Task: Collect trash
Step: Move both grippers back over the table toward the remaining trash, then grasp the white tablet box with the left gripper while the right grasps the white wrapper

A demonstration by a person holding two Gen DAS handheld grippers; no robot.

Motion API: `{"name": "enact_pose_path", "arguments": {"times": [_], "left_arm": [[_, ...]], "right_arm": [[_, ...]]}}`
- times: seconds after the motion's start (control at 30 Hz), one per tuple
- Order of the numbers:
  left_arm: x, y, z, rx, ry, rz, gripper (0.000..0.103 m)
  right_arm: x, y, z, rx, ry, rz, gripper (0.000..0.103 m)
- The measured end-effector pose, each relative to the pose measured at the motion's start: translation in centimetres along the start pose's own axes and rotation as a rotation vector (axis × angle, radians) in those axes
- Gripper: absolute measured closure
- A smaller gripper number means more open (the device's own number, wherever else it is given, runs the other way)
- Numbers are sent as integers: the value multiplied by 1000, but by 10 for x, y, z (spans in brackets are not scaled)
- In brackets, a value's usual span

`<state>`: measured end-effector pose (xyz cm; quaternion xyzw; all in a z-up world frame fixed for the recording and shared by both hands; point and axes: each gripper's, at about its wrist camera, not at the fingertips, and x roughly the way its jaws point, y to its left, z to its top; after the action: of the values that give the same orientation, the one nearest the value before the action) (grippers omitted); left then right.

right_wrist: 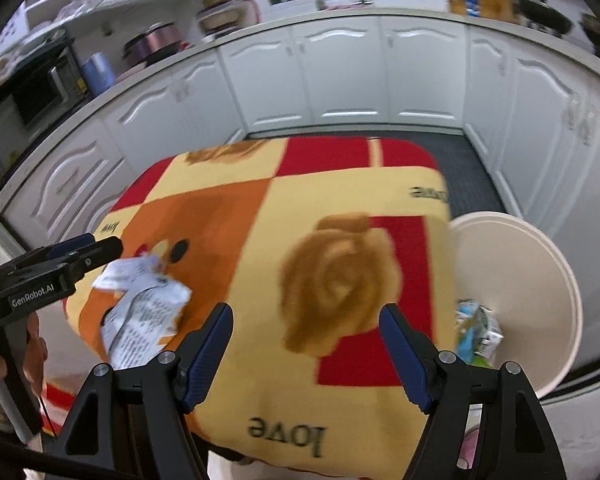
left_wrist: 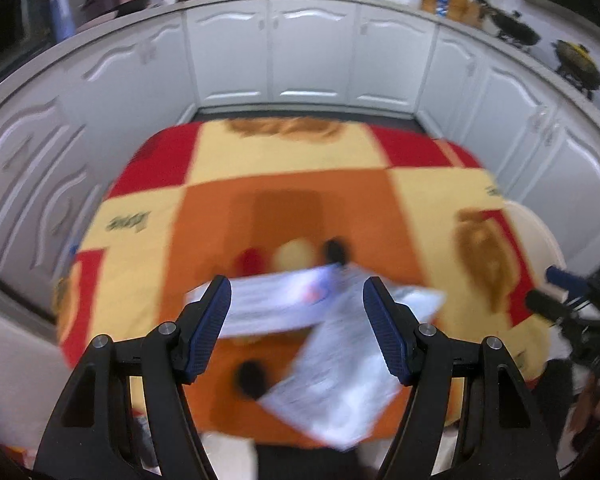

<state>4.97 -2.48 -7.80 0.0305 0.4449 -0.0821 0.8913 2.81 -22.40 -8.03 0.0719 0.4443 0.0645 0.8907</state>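
A table draped in a blanket [left_wrist: 292,196] of red, orange and cream squares, printed with teddy-bear figures and the word "love", fills the middle of both views, and everything else can be placed against it.

On the orange square near the blanket's front edge lies the crumpled printed paper [left_wrist: 332,344], white with small dark text, folded in two or more overlapping sheets; blur hides how many pieces there are. In the right wrist view the same paper [right_wrist: 140,308] sits toward the blanket's left front corner.

The left gripper [left_wrist: 296,328] hovers over that paper with its blue-padded fingers spread wide, one on each side of the sheets in the view, gripping nothing. From the right wrist camera the left gripper [right_wrist: 100,250] shows in profile at the blanket's left edge, its tips just at the paper's far end; whether it touches the paper cannot be told.

The right gripper [right_wrist: 306,348] is over the blanket's near right part, above the large brown bear print, jaws equally wide apart and empty.

Just beside the blanket's right edge and lower than it stands a cream round bin [right_wrist: 540,280], with a crushed carton [right_wrist: 478,334] of blue, green and white lying inside.

White kitchen cabinets [left_wrist: 312,52] curve around behind the table.
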Motion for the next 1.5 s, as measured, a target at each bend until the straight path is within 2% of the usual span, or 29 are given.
{"name": "enact_pose_path", "arguments": {"times": [0.27, 0.37, 0.57, 0.7, 0.93, 1.1, 1.2, 1.27, 1.33, 1.4, 1.5], "left_arm": [[31, 63, -42, -81, 134, 121, 35], [45, 75, -40, -128, 151, 119, 35], [77, 74, -13, -148, 136, 109, 35], [102, 71, 26, -153, 118, 100, 36], [139, 64, 73, -156, 128, 3, 36], [127, 75, 77, -199, 139, -96, 36], [113, 83, 74, -190, 134, -86, 35], [104, 89, 71, -185, 129, -73, 35], [93, 94, 68, -178, 120, -57, 35], [81, 98, 65, -172, 103, -44, 35], [69, 103, 59, -173, 79, -29, 35]], "right_arm": [[31, 34, -6, -60, 86, 79, 30], [44, 48, -8, -92, 119, 84, 30], [59, 60, -10, -108, 161, 100, 30], [69, 64, -7, -87, 182, 124, 30], [84, 64, 0, -33, 205, 166, 30], [86, 66, 3, 17, 224, 212, 30], [88, 70, 4, 66, 239, 250, 30], [89, 77, 3, 91, 249, 284, 22], [90, 86, 3, 103, 249, 299, 19], [95, 99, 4, 104, 251, 299, 19], [106, 120, 9, 79, 233, 238, 19]]}}
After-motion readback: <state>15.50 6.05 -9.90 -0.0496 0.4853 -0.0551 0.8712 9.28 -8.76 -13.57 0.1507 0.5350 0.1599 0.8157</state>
